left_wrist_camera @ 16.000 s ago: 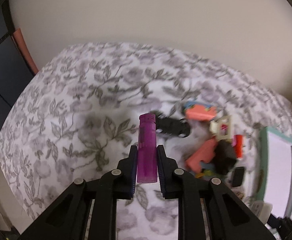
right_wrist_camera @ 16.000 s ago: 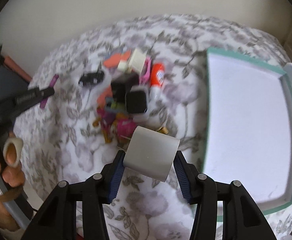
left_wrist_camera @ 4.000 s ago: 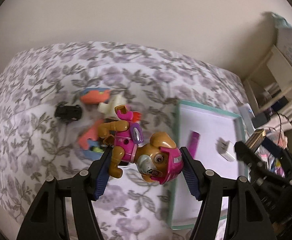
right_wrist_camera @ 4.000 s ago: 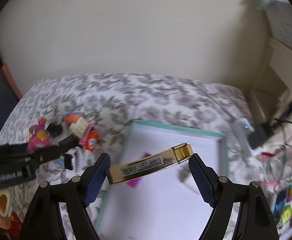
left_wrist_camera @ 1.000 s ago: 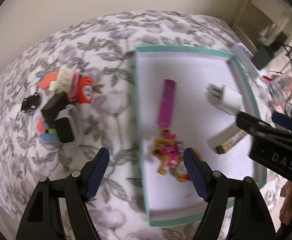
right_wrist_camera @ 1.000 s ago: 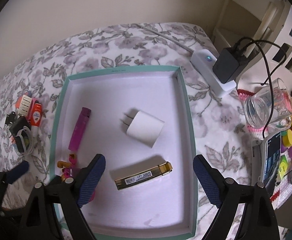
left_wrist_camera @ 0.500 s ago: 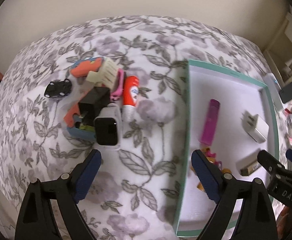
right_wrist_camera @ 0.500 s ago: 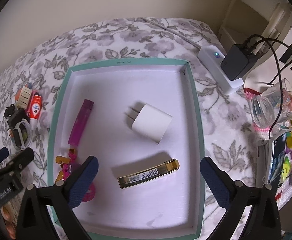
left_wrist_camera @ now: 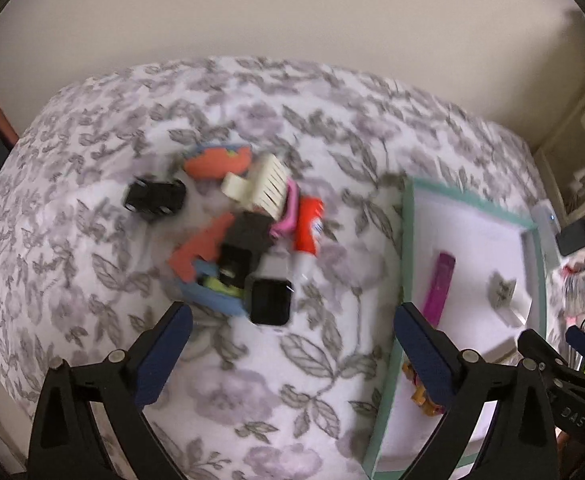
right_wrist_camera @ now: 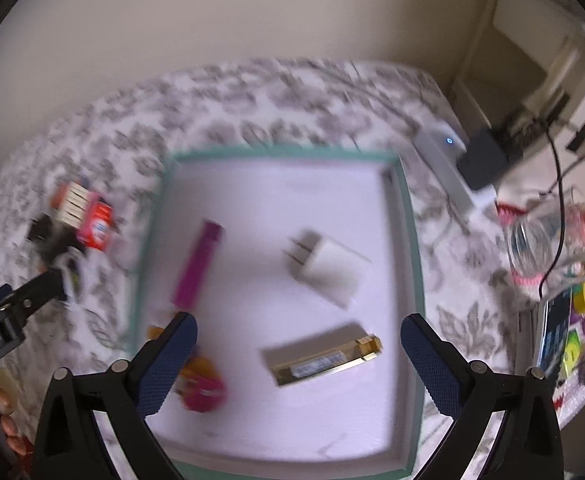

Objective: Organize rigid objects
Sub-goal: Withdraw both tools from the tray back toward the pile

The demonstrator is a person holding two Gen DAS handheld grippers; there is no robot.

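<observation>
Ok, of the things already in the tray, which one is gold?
The flat gold bar, nearest the open right gripper. The lighter is purple, the charger white.

The setting is a home, most likely a bedroom or living room. A white cloth printed with grey leaves and flowers covers the work surface, which stands against a plain cream wall. Small household odds and ends lie heaped on it, among them a black square smartwatch and a red-and-white glue tube. Off the right edge sit a white power strip with a blue light, a black plug-in adapter, a clear glass jar and cream shelving.
</observation>
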